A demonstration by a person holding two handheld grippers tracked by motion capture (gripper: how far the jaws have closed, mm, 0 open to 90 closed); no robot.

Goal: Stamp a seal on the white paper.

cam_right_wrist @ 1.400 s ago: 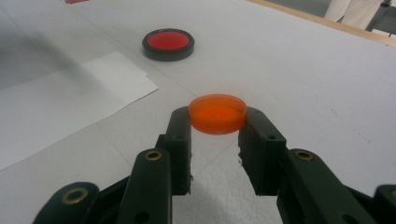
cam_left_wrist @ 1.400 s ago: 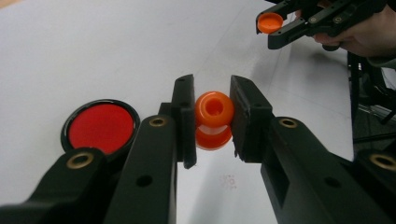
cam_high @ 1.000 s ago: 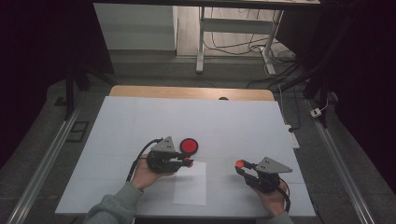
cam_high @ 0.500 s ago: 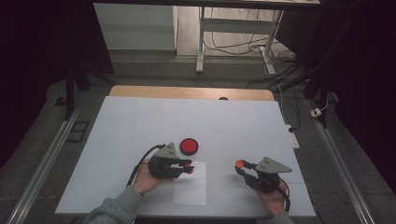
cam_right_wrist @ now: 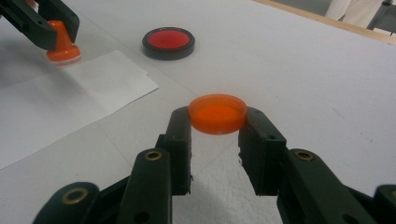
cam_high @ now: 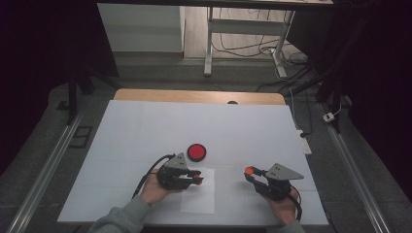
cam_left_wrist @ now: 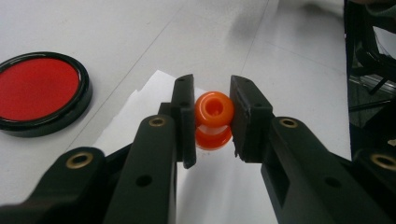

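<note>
My left gripper [cam_high: 197, 178] is shut on the knob of a small orange stamp [cam_left_wrist: 214, 116], whose base rests on the far end of a white paper sheet [cam_high: 199, 196]. In the right gripper view the stamp [cam_right_wrist: 60, 44] stands upright on the paper [cam_right_wrist: 70, 93], pinched by the left gripper [cam_right_wrist: 51, 25]. A round red ink pad in a black case [cam_high: 197, 152] lies just beyond the sheet, uncovered. My right gripper [cam_right_wrist: 218, 122] is shut on a flat orange round lid [cam_right_wrist: 218, 113], held level a little above the table at the right.
A white board [cam_high: 145, 126] covers the table, with a wooden strip along its far edge. A cable trails from each gripper. Beyond the table are a dark floor, table legs and loose cables.
My left gripper has moved a little toward the near edge with the stamp, from beside the ink pad onto the paper. The right gripper has stayed still.
</note>
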